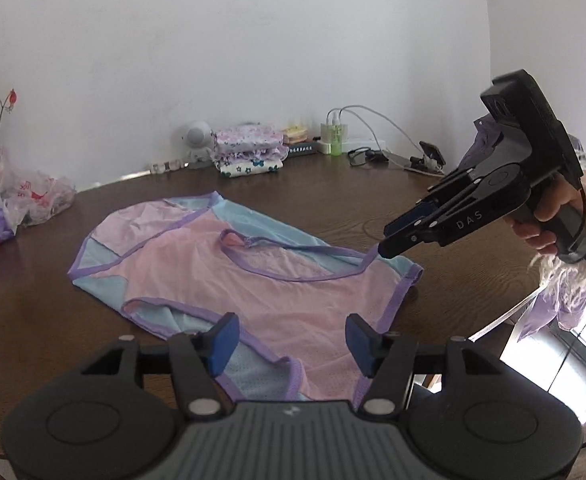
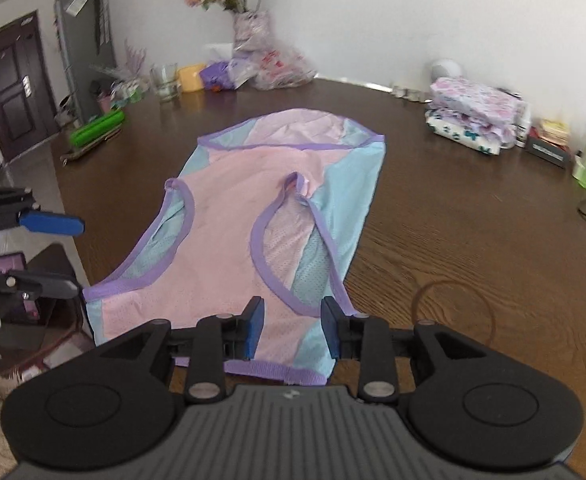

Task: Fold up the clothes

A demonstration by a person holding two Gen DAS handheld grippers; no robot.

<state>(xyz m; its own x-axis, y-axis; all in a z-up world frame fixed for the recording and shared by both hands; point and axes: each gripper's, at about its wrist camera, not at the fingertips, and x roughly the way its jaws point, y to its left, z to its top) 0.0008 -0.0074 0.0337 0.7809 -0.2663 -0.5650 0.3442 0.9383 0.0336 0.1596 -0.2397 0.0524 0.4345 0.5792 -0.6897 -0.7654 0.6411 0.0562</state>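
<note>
A pink and light-blue sleeveless top with purple trim (image 1: 229, 268) lies spread flat on the dark wooden table (image 1: 333, 200); it also shows in the right wrist view (image 2: 253, 208). My left gripper (image 1: 291, 344) is open and empty, just above the garment's near armhole edge. My right gripper (image 2: 291, 330) is open with its jaws either side of the garment's bottom hem corner. In the left wrist view the right gripper (image 1: 389, 242) hovers at the top's right corner. The left gripper (image 2: 69, 252) shows open at the left edge of the right wrist view.
A stack of folded floral clothes (image 1: 249, 152) sits at the table's far side, also in the right wrist view (image 2: 473, 116). Chargers and cables (image 1: 357, 136), a vase of flowers (image 2: 249, 24), plastic bags (image 1: 33, 196) and a glass (image 2: 165, 80) line the table's edges.
</note>
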